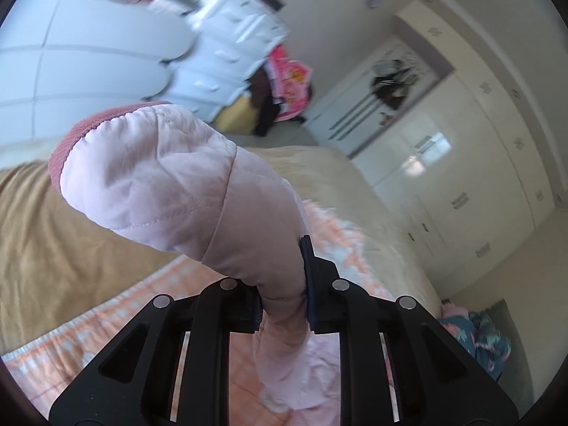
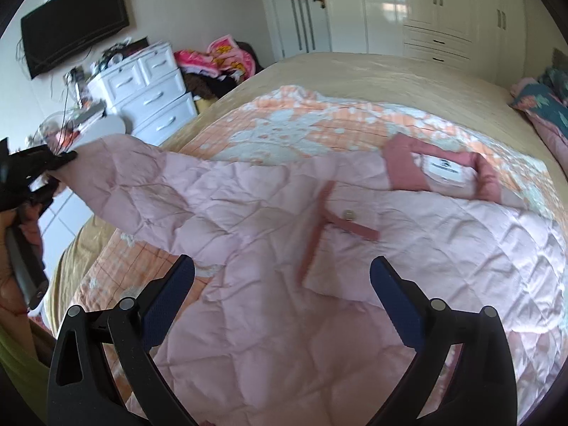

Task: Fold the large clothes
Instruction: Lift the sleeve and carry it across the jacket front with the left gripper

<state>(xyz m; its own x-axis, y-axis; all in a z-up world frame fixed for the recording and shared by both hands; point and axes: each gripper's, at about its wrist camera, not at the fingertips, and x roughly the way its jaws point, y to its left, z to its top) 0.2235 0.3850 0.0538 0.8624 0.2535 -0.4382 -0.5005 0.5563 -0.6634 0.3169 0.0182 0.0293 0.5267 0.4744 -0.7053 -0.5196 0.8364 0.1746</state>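
A pale pink quilted jacket (image 2: 284,319) lies spread on an orange and white quilt (image 2: 284,124) on the bed. Its dusty-pink collar with a white label (image 2: 443,170) is at the far right. My left gripper (image 1: 282,284) is shut on one sleeve (image 1: 170,177), which stands up in front of the camera with its ribbed pink cuff (image 1: 67,142) at the far end. In the right wrist view that left gripper (image 2: 39,167) holds the sleeve raised off the bed's left side. My right gripper (image 2: 282,284) hovers open over the jacket's body, near a pocket flap with a snap (image 2: 349,214), with nothing between its pads.
A tan bedspread (image 2: 390,71) lies under the quilt. A white chest of drawers (image 2: 149,88), a wall television (image 2: 74,21) and a heap of clothes (image 2: 220,60) stand beyond the bed's left side. White wardrobes (image 2: 443,10) line the far wall. Dark floral bedding (image 2: 546,103) lies at the right.
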